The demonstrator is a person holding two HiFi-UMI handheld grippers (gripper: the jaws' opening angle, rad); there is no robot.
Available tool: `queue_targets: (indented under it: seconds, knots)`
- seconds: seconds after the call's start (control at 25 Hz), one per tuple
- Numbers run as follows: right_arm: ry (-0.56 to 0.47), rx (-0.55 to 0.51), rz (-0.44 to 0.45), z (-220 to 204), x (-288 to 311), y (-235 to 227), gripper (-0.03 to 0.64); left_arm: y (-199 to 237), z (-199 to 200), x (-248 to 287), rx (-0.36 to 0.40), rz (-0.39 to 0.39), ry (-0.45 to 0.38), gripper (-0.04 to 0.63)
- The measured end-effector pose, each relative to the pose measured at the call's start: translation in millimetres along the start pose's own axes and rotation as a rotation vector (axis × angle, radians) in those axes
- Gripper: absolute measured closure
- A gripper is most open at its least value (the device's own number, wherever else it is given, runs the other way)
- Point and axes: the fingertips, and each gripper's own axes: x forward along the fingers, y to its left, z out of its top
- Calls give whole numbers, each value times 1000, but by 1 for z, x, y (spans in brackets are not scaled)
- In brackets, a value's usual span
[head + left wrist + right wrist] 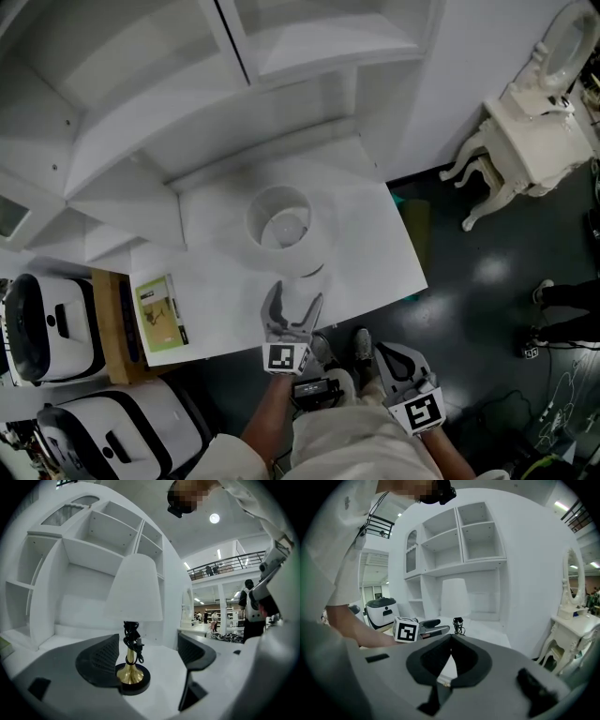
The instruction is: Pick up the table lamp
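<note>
White surface (375, 244) in the head view carries the lamp (281, 230) near its middle, upright, its shade seen from above. The left gripper (295, 295) reaches in over the near edge and points at the lamp, jaws well apart and just short of it. The right gripper (389, 356) hangs off the surface, below the near edge, jaws together. A booklet (161, 312) lies by the near left corner, and shelves (141, 103) rise along the far edge.

Left gripper view: the left gripper (149, 644) has its jaws wide open, with the lamp (133, 592) between them, closer to the left jaw. Neither pad presses on it. The lamp shows a brass stem, a black base and a dark cord wound round the stem.

Right gripper view: the right gripper (451, 641) has its jaws shut tip to tip on nothing. Beyond them sit the left gripper (433, 629) and the lamp (454, 597) on the surface.
</note>
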Motion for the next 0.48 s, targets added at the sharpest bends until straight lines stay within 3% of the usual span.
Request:
queue_targets:
  seconds: [0.48]
  knots:
    - [45,50,-100,-16,-2,-8,604,36,-27,63,-10,-3,38,144]
